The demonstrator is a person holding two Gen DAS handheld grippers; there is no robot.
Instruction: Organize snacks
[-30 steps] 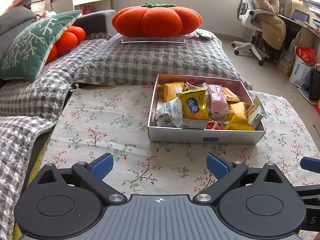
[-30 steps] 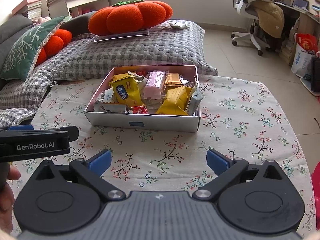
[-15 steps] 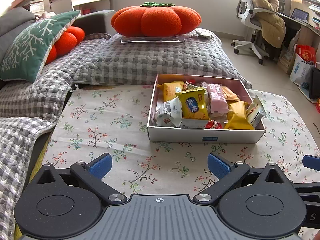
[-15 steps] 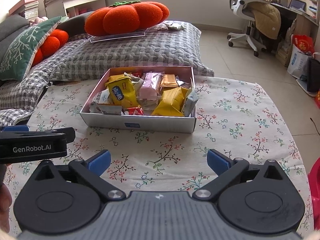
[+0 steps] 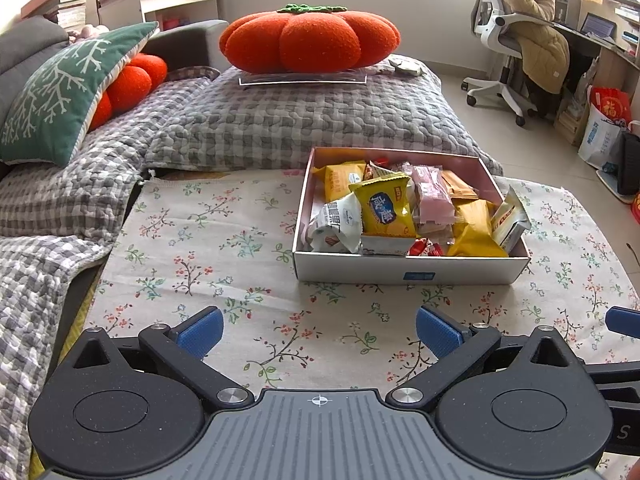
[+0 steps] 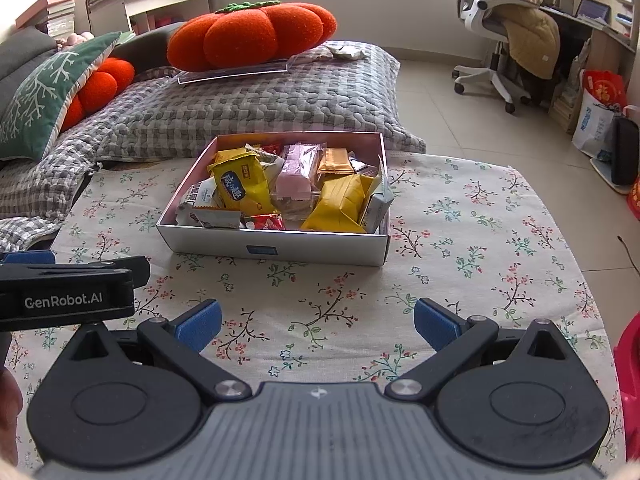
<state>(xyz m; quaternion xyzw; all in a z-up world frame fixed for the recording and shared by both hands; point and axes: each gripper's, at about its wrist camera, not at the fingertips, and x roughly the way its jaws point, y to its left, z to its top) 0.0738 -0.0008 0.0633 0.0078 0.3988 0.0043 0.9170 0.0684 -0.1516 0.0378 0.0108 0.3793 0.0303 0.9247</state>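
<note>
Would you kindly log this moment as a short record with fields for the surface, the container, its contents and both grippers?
surface: floral tablecloth
container: open box, standing on the cloth
contents: loose pile of wrapped snacks; a yellow packet with a blue logo on top, a pink packet beside it
left gripper: open, empty, short of the box
right gripper: open, empty, short of the box
background: orange pumpkin cushion on a grey checked sofa

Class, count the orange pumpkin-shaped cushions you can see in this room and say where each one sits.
2. One large orange pumpkin cushion sits on the grey quilted bedding at the back; a second orange cushion is partly hidden behind the green cushion on the left. Others may be hidden.
</note>
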